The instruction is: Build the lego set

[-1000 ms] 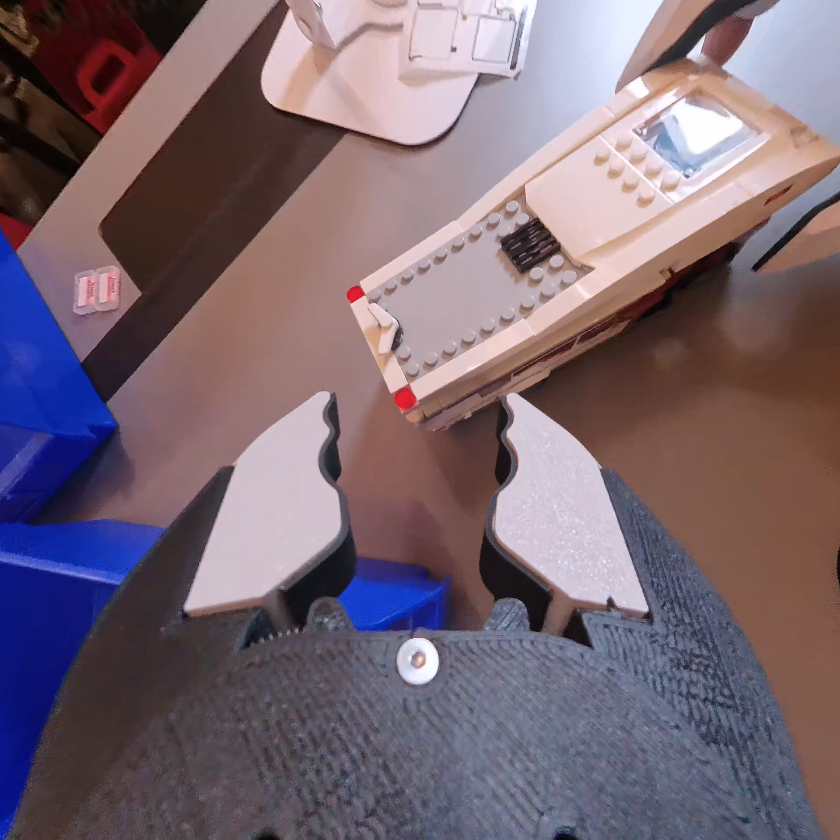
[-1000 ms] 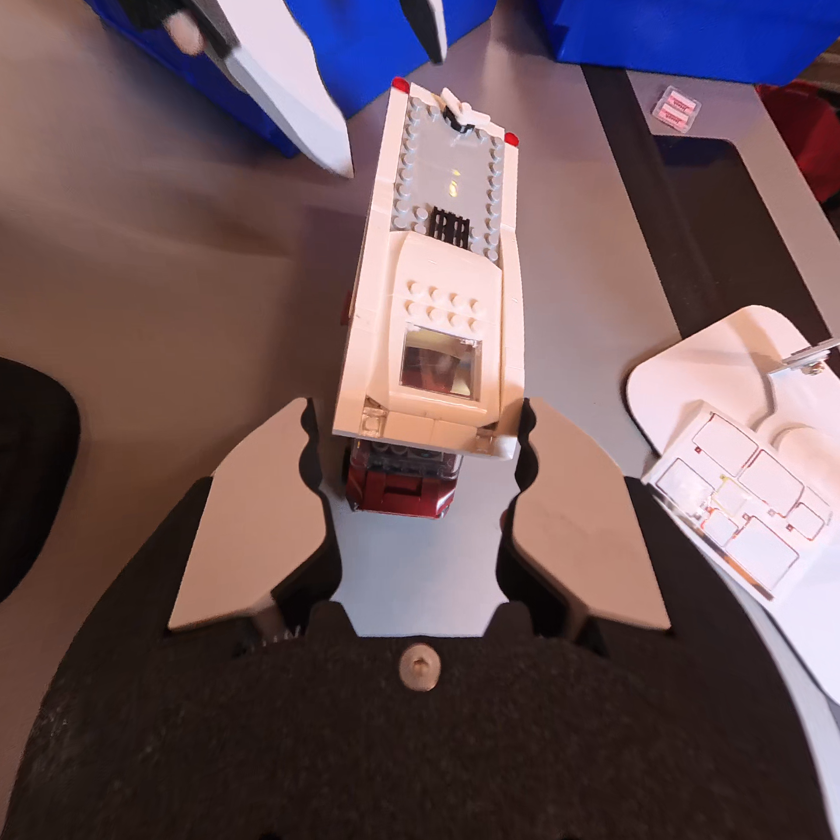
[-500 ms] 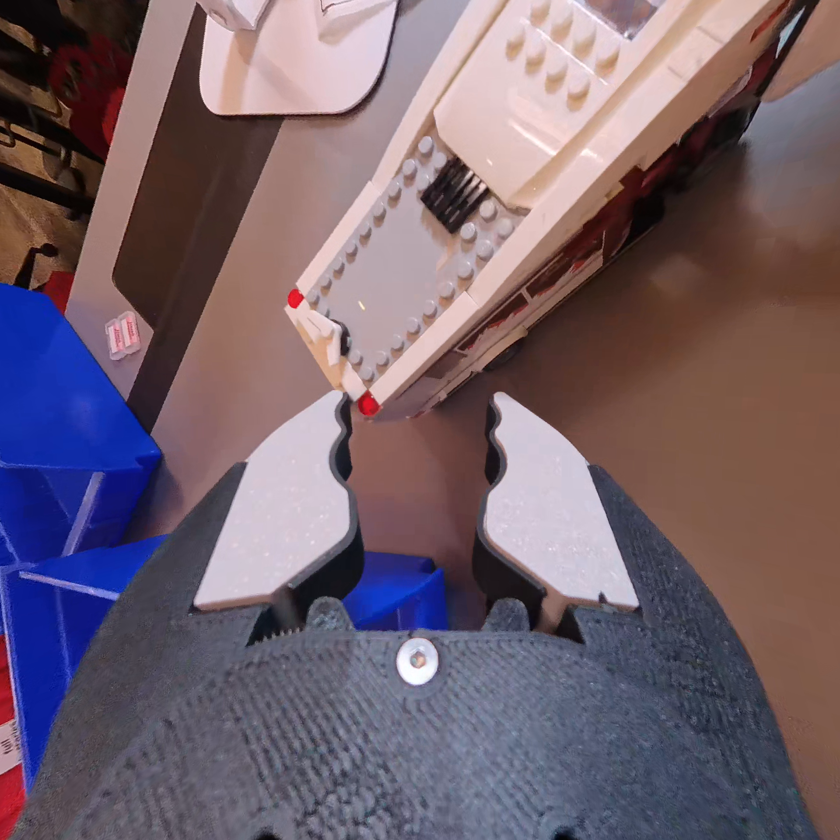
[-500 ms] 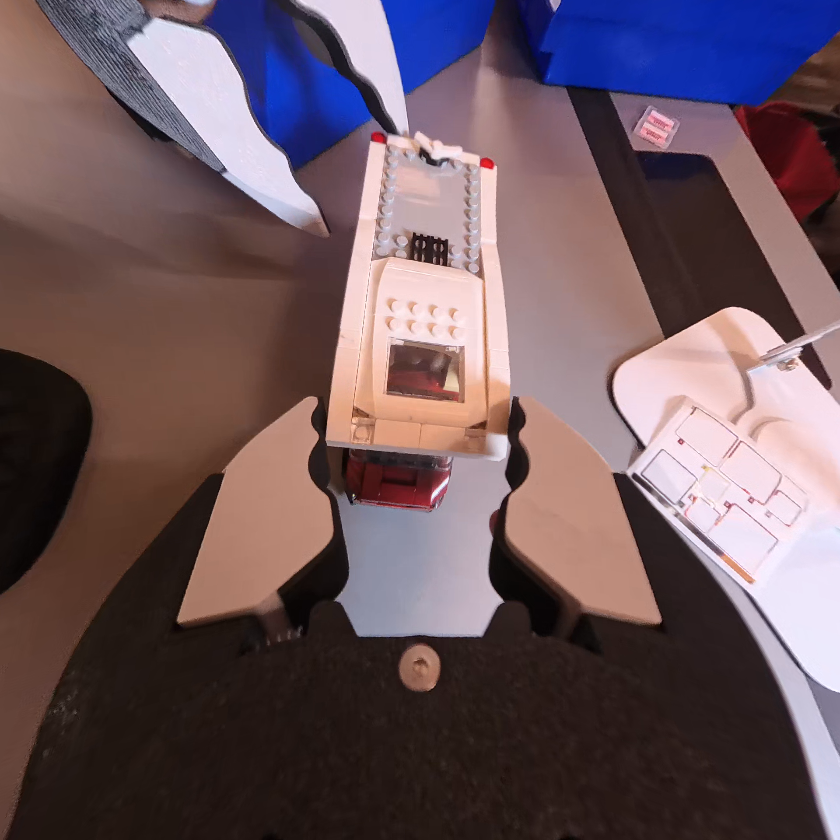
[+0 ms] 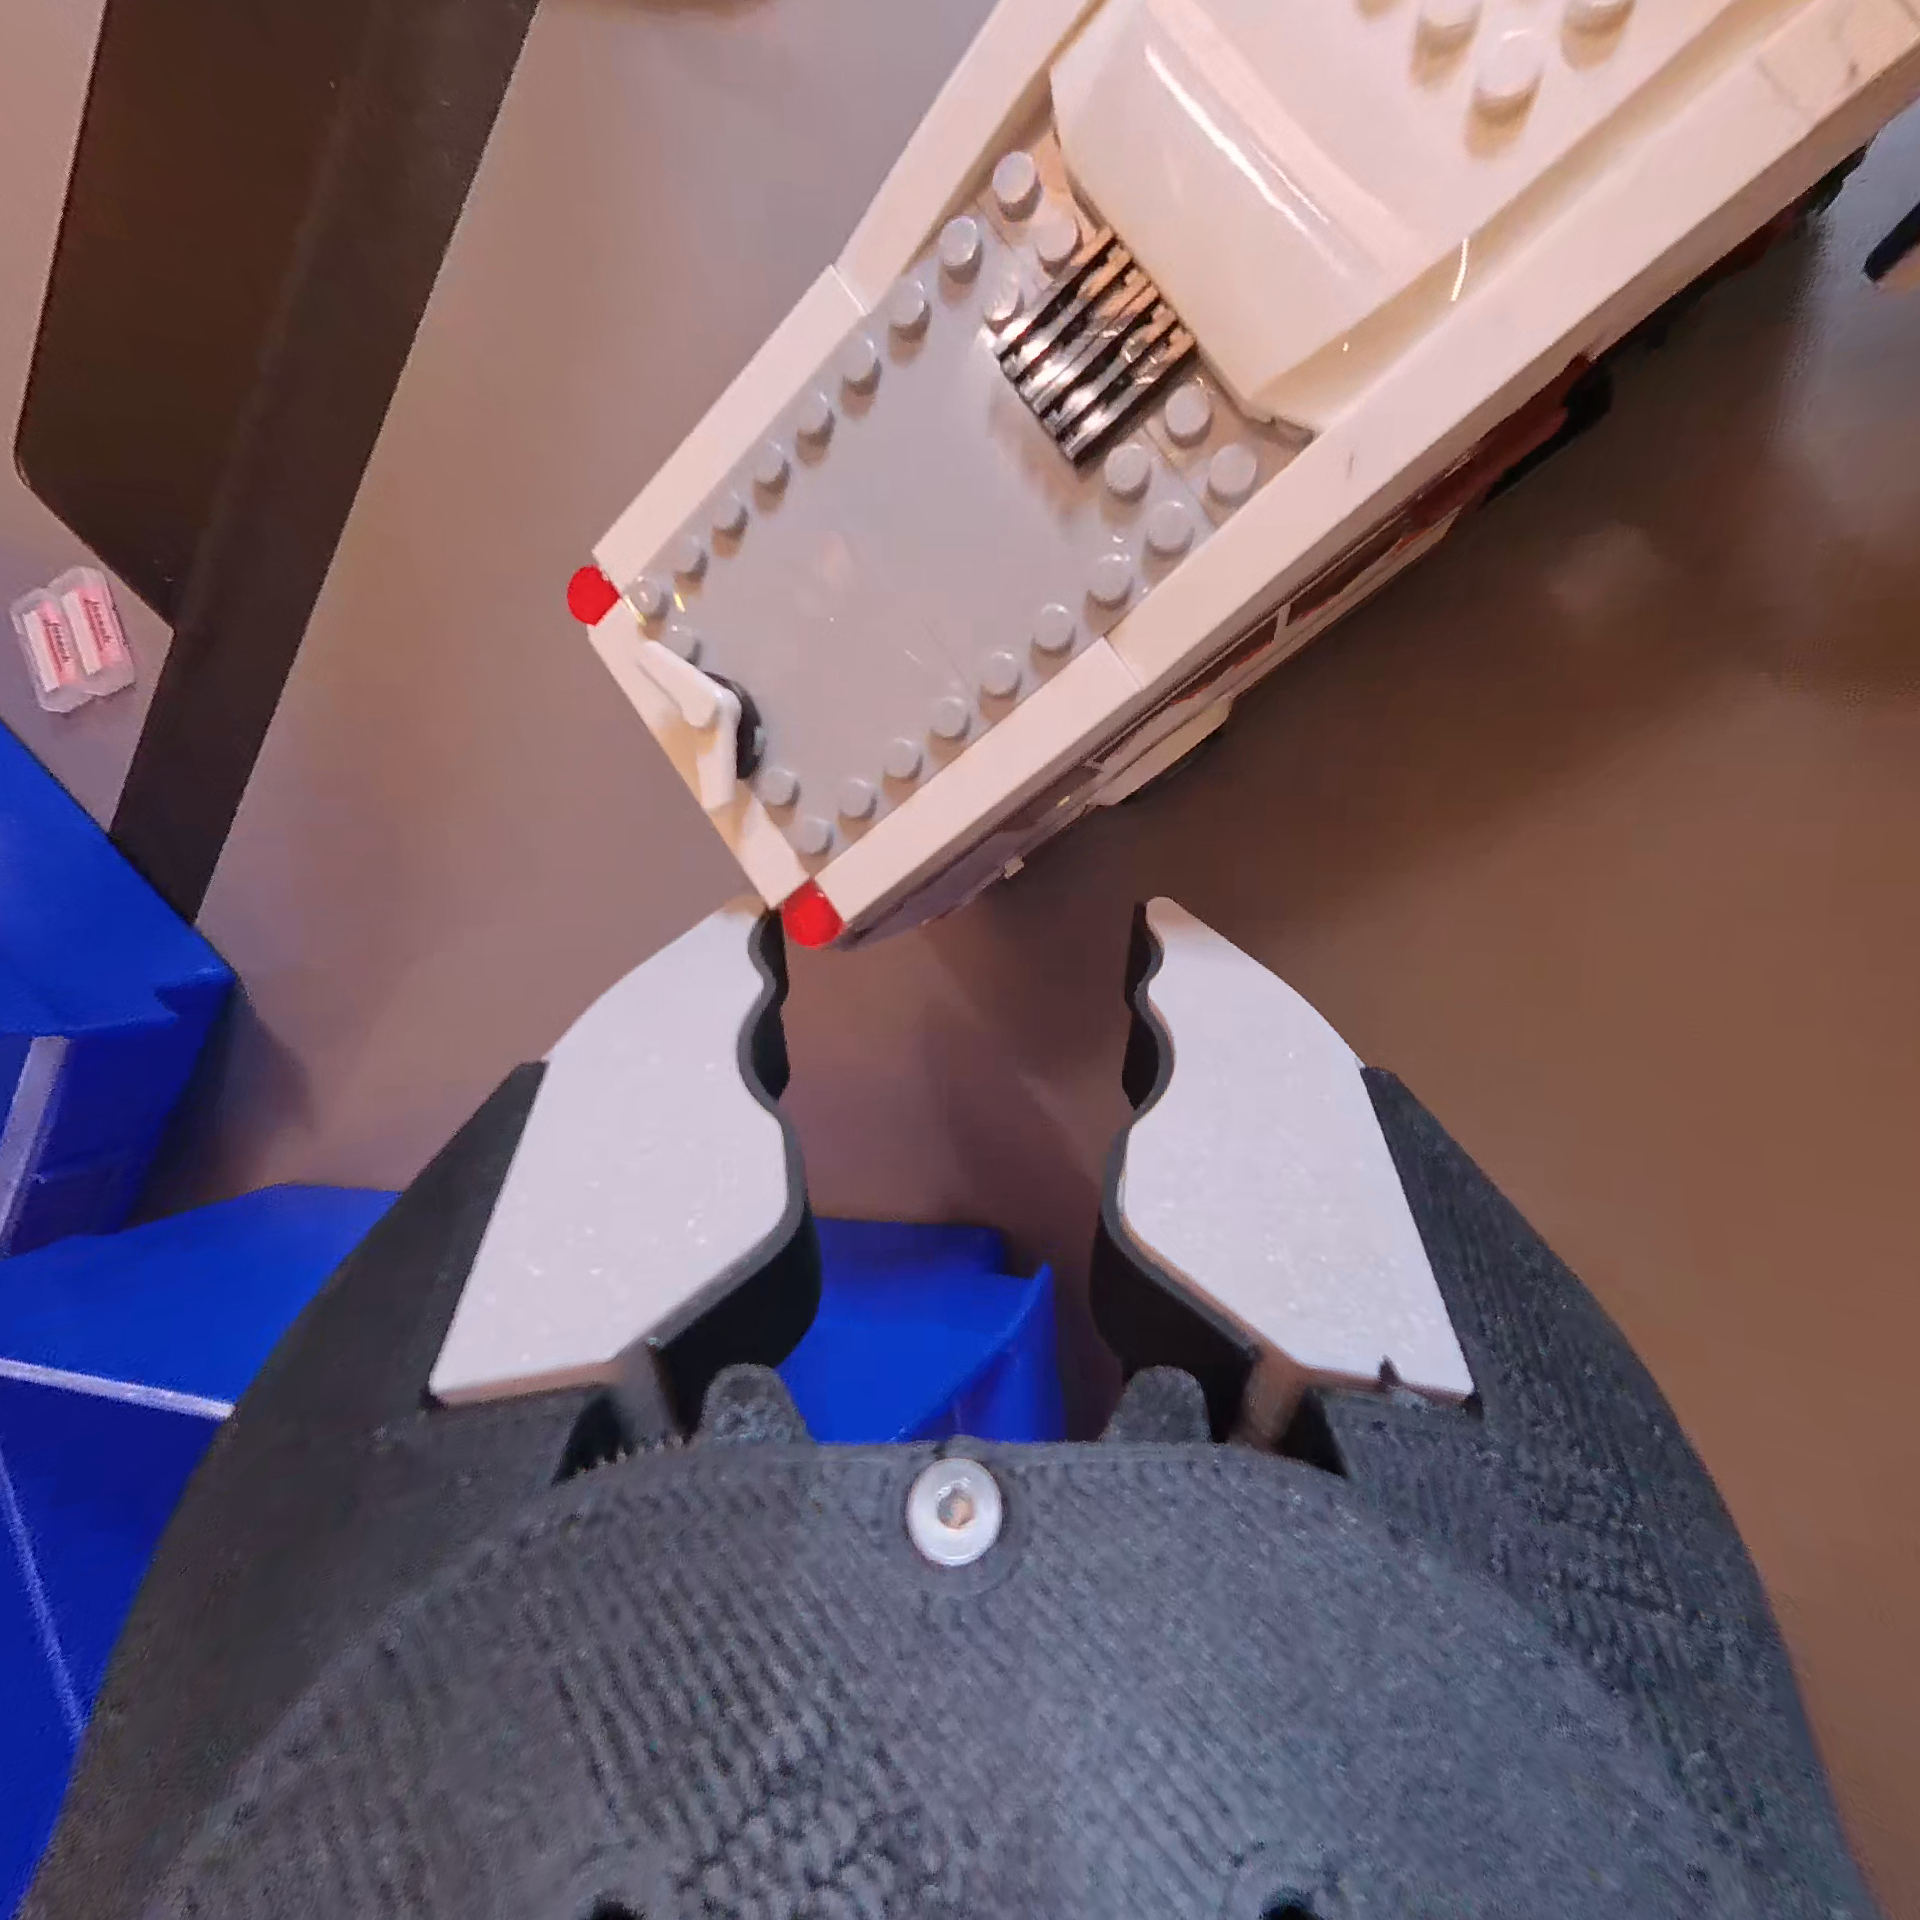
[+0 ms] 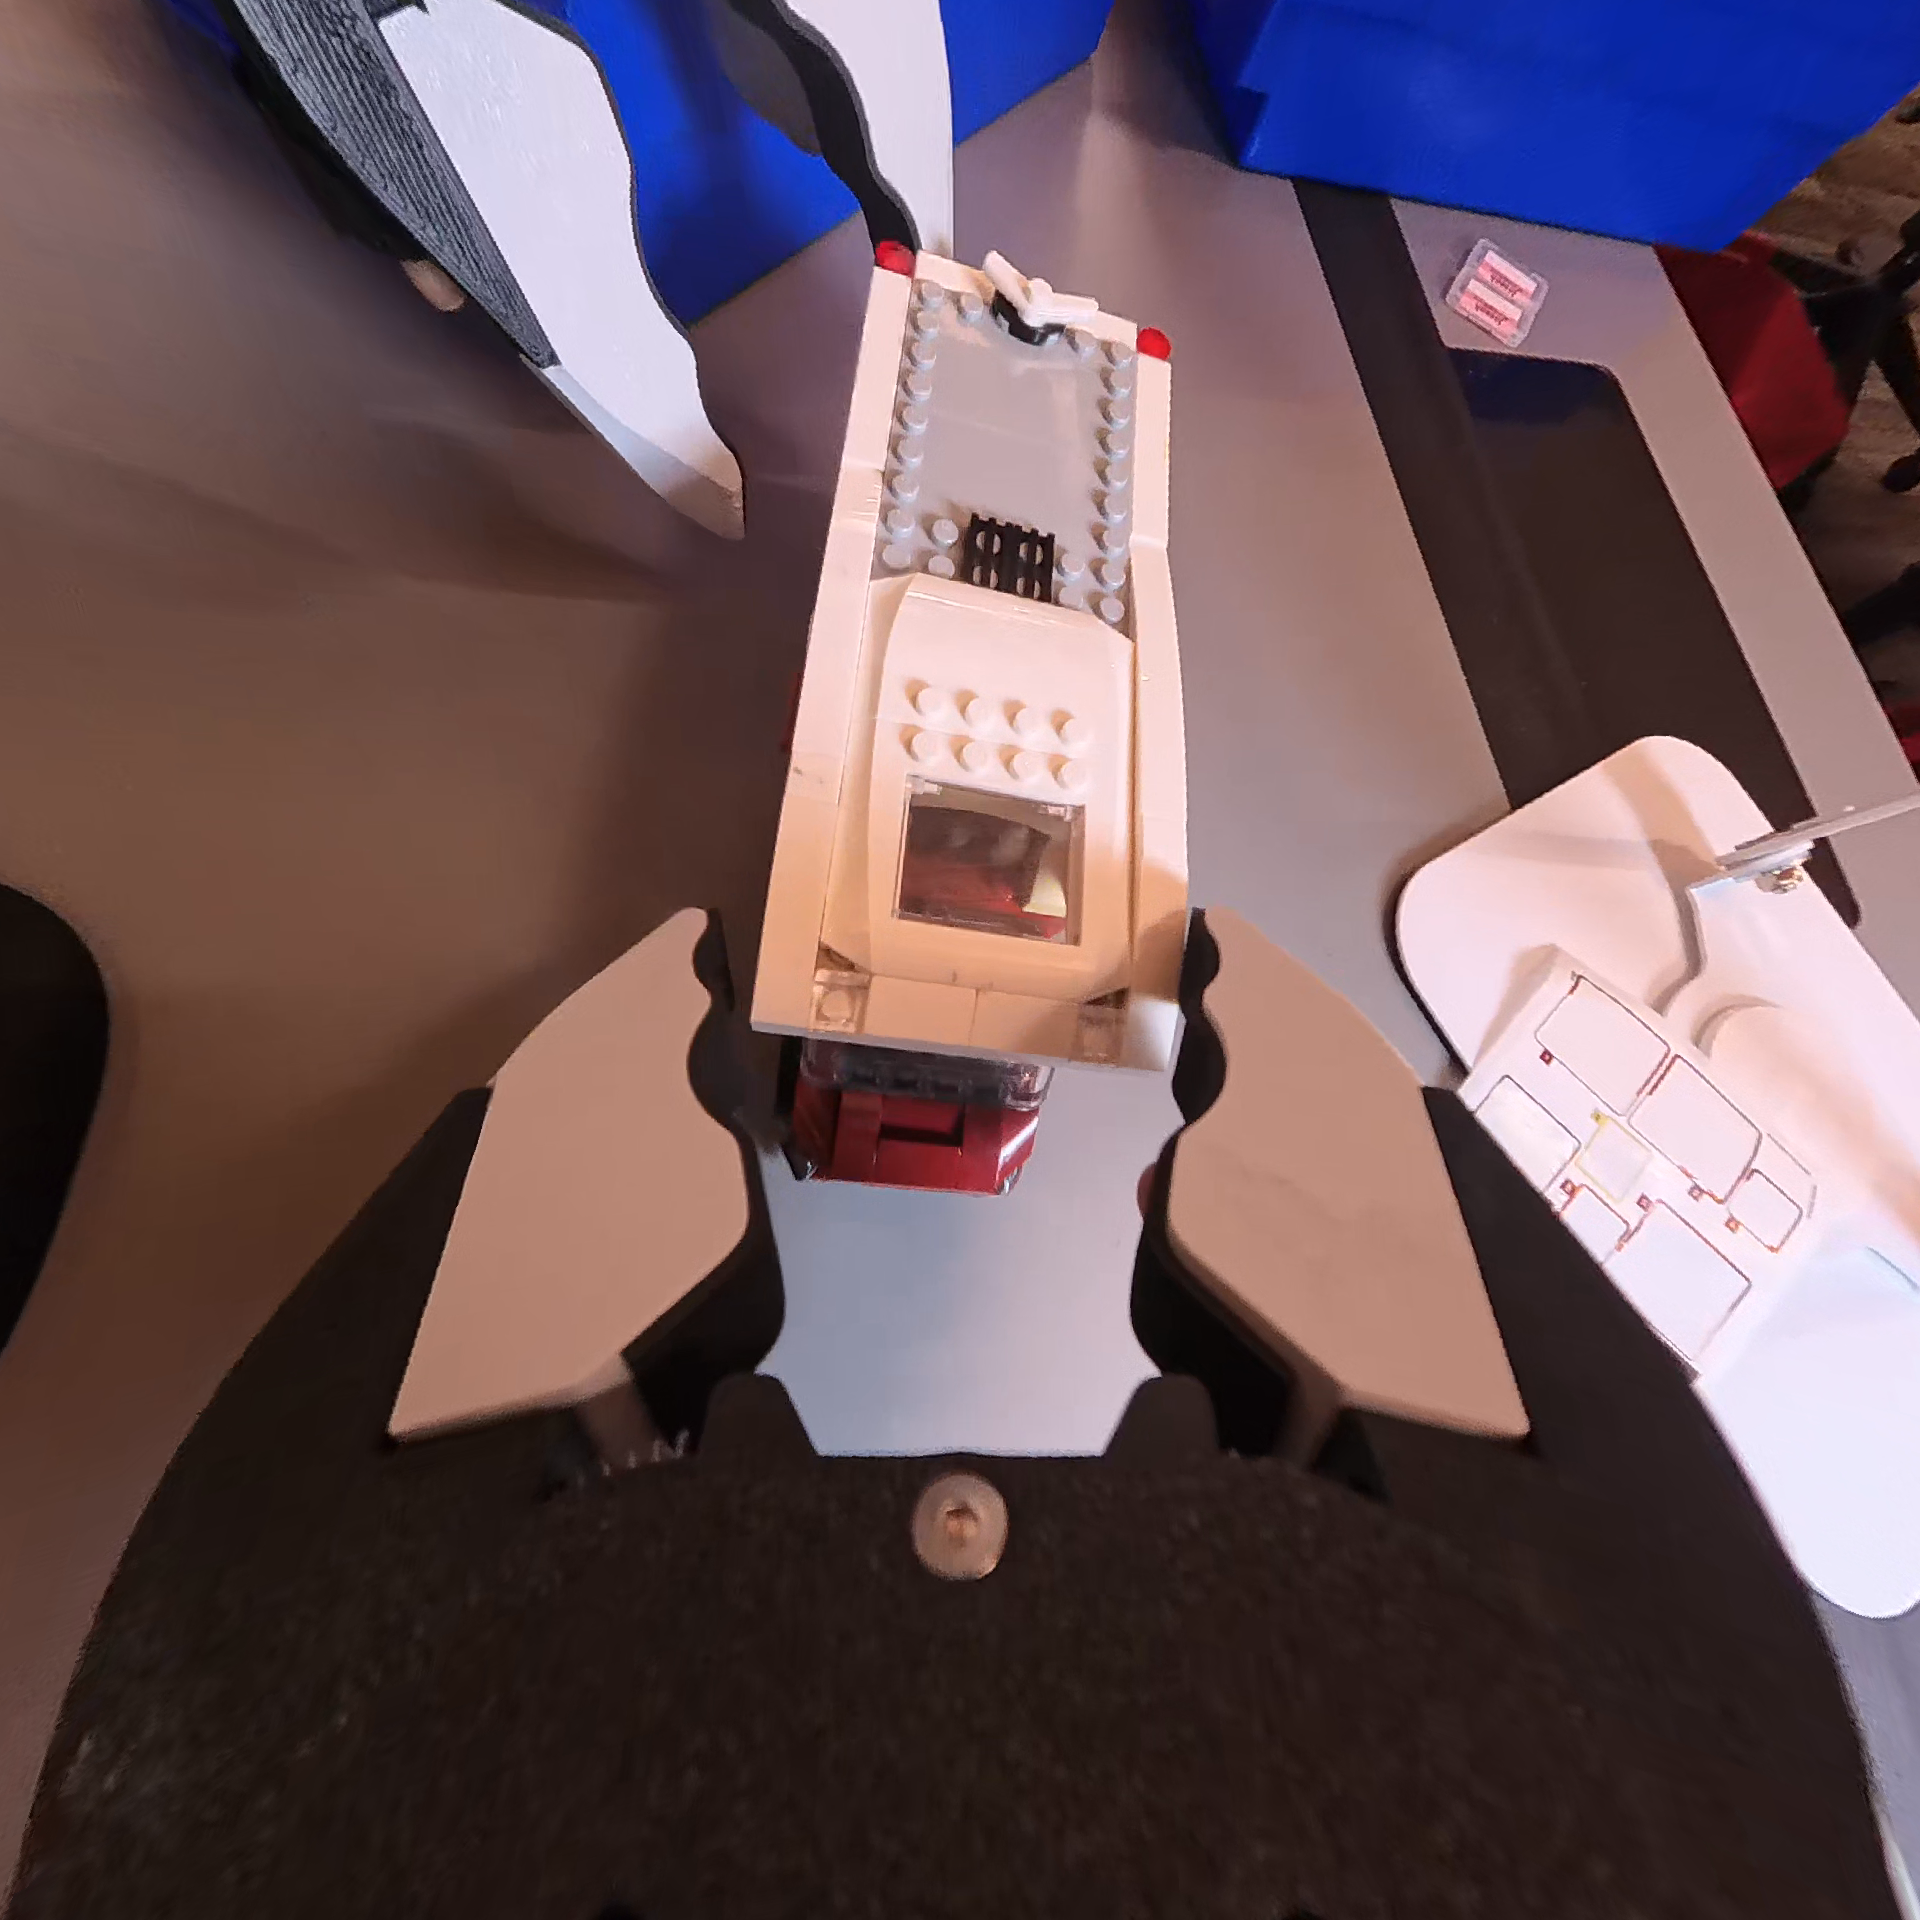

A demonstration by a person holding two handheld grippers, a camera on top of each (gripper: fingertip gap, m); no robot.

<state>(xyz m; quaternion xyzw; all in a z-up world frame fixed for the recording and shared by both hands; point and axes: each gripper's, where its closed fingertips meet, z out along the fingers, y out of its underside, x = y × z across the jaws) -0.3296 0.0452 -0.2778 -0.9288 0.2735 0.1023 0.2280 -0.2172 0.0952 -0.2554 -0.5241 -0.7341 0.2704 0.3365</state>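
Fingers [image 6: 1210, 997] of both grippers gape beside the brick van [image 6: 977, 727].

A long brick-built vehicle [image 6: 977, 665] is sitting on the grey bench [image 6: 312, 727], wheels down. Its roof is cream-white, with a studded grey plate [image 5: 904, 582] toward the rear, a black grille [image 5: 1091, 353] in the middle and a clear skylight [image 6: 987, 862] toward the front. Red studs [image 5: 810, 920] are marking the rear corners; the dark red nose [image 6: 914, 1143] is showing below the front.
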